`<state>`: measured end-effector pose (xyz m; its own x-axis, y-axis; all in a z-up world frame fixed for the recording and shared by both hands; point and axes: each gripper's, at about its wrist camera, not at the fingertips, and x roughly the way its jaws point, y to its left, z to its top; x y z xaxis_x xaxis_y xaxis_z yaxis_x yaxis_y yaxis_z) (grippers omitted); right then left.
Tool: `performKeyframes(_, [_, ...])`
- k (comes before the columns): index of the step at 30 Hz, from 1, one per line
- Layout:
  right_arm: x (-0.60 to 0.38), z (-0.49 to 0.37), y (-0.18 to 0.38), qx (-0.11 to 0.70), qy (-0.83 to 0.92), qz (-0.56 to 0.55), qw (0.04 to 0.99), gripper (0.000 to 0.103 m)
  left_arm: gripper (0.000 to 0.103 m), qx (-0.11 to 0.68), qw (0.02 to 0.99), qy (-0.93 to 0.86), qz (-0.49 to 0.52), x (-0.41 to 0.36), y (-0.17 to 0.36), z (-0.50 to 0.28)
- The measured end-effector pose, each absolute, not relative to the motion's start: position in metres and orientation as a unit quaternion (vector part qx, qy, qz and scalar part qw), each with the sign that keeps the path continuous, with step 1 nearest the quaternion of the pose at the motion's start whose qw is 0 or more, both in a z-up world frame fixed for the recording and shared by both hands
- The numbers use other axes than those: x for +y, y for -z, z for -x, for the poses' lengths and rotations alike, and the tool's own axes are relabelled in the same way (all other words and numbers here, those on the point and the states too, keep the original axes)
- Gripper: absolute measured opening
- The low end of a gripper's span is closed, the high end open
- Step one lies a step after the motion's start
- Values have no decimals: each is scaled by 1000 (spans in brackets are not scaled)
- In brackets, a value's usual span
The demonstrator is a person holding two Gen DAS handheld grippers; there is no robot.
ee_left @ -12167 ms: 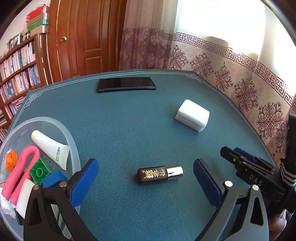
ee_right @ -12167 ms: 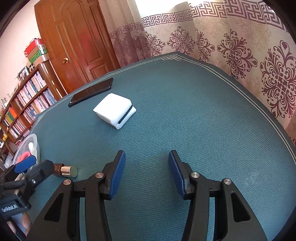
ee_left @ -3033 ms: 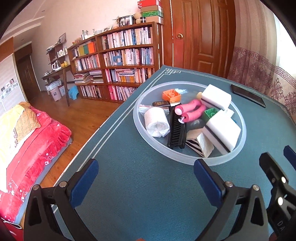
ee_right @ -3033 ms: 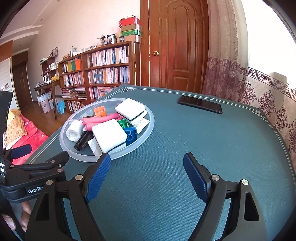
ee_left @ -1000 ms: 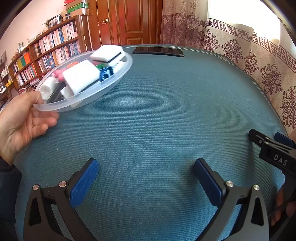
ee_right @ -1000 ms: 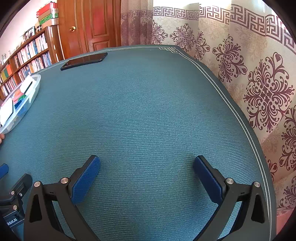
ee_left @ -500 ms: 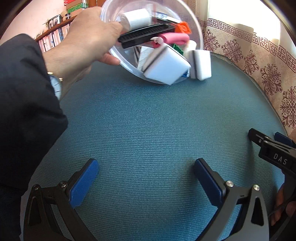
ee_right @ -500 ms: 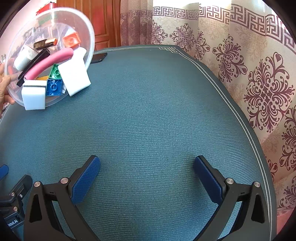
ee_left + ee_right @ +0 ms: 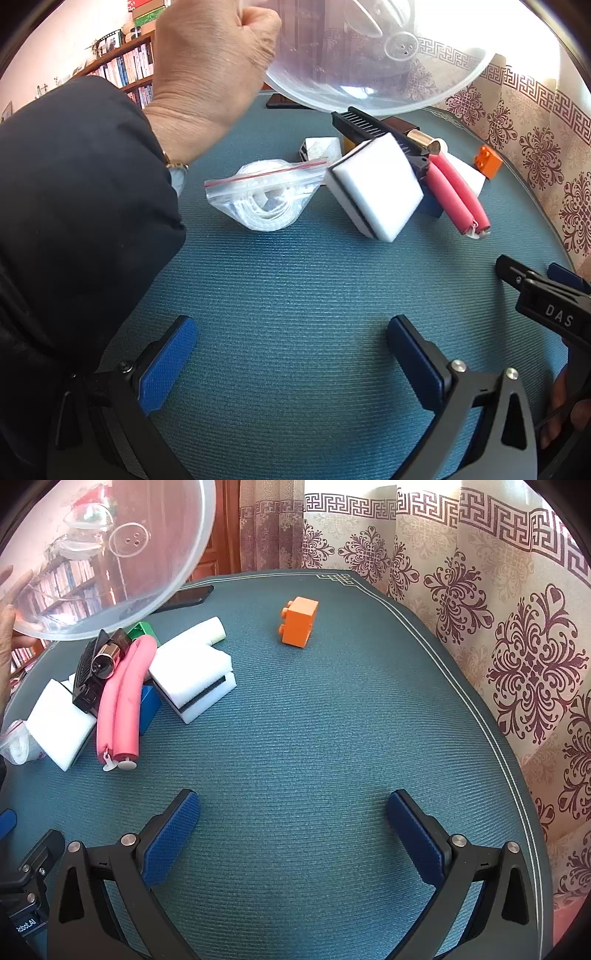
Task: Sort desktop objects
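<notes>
A person's hand (image 9: 210, 70) holds a clear plastic bowl (image 9: 369, 62) upturned above the teal table (image 9: 295, 295). Beneath it lies a heap: a zip bag of white cord (image 9: 266, 195), a white sponge (image 9: 376, 188), a black comb (image 9: 373, 129), a pink foam loop (image 9: 454, 192), a brown bottle with a gold cap (image 9: 109, 655), a second white sponge (image 9: 192, 675), blue and green bricks. An orange brick (image 9: 299, 622) lies apart, toward the curtain. My left gripper (image 9: 291, 354) and right gripper (image 9: 291, 834) both stand open near the table's front, empty.
A black phone (image 9: 188, 596) lies at the table's far edge. A patterned curtain (image 9: 498, 609) hangs close along the right edge. A dark sleeve (image 9: 74, 229) reaches over the left of the table. Bookshelves (image 9: 122, 70) stand far behind.
The hand has tipped the bowl fully over and its contents have spilled onto the table in a heap; the orange brick rolled away. Neither gripper has moved.
</notes>
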<state>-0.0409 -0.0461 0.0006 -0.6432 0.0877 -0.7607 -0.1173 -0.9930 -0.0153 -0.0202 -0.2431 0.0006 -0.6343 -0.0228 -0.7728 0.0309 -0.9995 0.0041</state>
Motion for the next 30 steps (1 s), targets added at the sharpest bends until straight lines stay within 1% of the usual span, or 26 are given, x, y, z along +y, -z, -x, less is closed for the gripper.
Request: performKeyframes(30, [-47, 37, 0, 18, -906, 419, 52, 103, 103, 5, 15, 904, -427, -244, 0, 20])
